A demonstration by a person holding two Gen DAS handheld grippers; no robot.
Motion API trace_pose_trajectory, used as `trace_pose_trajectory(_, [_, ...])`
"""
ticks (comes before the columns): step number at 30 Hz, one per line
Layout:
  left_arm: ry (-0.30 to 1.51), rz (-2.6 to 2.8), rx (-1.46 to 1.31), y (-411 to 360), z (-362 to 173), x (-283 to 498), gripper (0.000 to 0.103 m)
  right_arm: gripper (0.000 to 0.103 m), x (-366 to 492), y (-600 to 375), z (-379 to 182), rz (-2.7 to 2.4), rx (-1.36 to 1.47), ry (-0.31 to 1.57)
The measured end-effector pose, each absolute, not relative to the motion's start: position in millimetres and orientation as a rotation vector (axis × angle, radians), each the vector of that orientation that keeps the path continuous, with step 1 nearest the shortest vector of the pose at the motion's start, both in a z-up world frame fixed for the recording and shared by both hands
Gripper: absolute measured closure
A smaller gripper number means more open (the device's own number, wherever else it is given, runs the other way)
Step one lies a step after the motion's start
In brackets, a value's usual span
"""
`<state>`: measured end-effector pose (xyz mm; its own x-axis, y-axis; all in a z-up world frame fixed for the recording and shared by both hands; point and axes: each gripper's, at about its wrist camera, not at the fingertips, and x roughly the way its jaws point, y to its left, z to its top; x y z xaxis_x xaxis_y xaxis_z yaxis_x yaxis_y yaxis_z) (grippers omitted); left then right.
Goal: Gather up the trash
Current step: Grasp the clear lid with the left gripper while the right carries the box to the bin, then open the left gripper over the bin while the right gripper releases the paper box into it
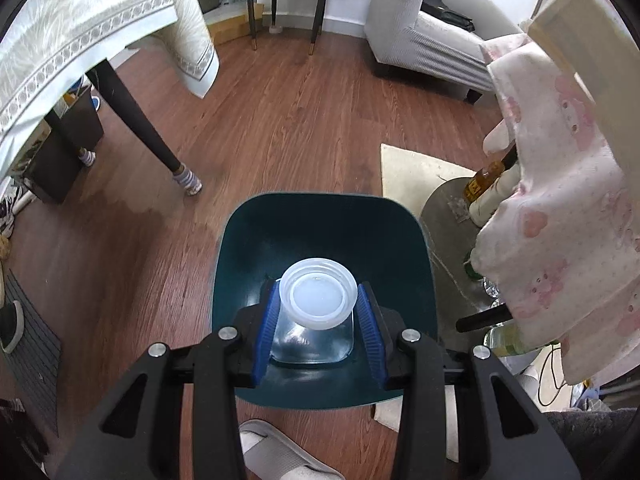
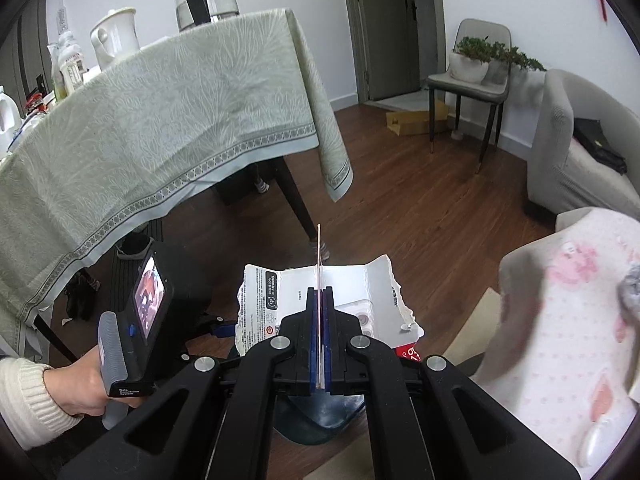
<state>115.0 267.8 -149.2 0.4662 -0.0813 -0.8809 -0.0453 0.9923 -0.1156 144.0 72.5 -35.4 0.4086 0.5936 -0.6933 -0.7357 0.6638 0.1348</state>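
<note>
In the left wrist view my left gripper (image 1: 318, 304) is shut on a translucent plastic lidded cup (image 1: 318, 298) and holds it directly above the open dark teal trash bin (image 1: 320, 220) on the wood floor. In the right wrist view my right gripper (image 2: 319, 300) is shut on a torn white cardboard package (image 2: 280, 300), held edge-on between the blue pads, with a flap standing up past the fingertips. A piece of the teal bin (image 2: 312, 420) shows below that gripper. The left hand-held device (image 2: 136, 320) is at lower left.
A table with a pale green cloth (image 2: 160, 120) stands left, its dark leg (image 1: 136, 116) near the bin. A pink-patterned cloth (image 1: 552, 208) hangs at right over a round side table (image 1: 448, 216) with bottles. A grey sofa (image 1: 420, 40) and chair (image 2: 472, 80) are behind.
</note>
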Motion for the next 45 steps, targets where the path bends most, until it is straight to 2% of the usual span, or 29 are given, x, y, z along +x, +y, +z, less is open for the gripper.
trace_pose_trajectory(6, [1.084,-0.004,-0.15,282,-149,112,0.06,0.101,150,91,-54,0.847,-0.218,0.831])
trace_pose_trajectory(10, [1.07,-0.002,-0.159,287,-142,109,0.046,0.101,154,99,-64,0.842,-0.226,0.852])
trace_pose_trajectory(14, [1.043,0.008,-0.155,292,-129,106,0.045,0.101,160,105,-78,0.836,-0.228,0.882])
trace_pose_trajectory(24, [0.9,0.06,-0.163,312,-78,97,0.047,0.101,168,121,-109,0.809,-0.242,0.939])
trace_pose_trajectory(32, [0.811,0.047,-0.14,303,-40,92,0.059,0.101,169,134,-147,0.802,-0.251,1.013])
trace_pose_trajectory(45, [0.676,0.009,-0.095,275,19,78,0.061,0.1,163,140,-193,0.779,-0.279,1.111])
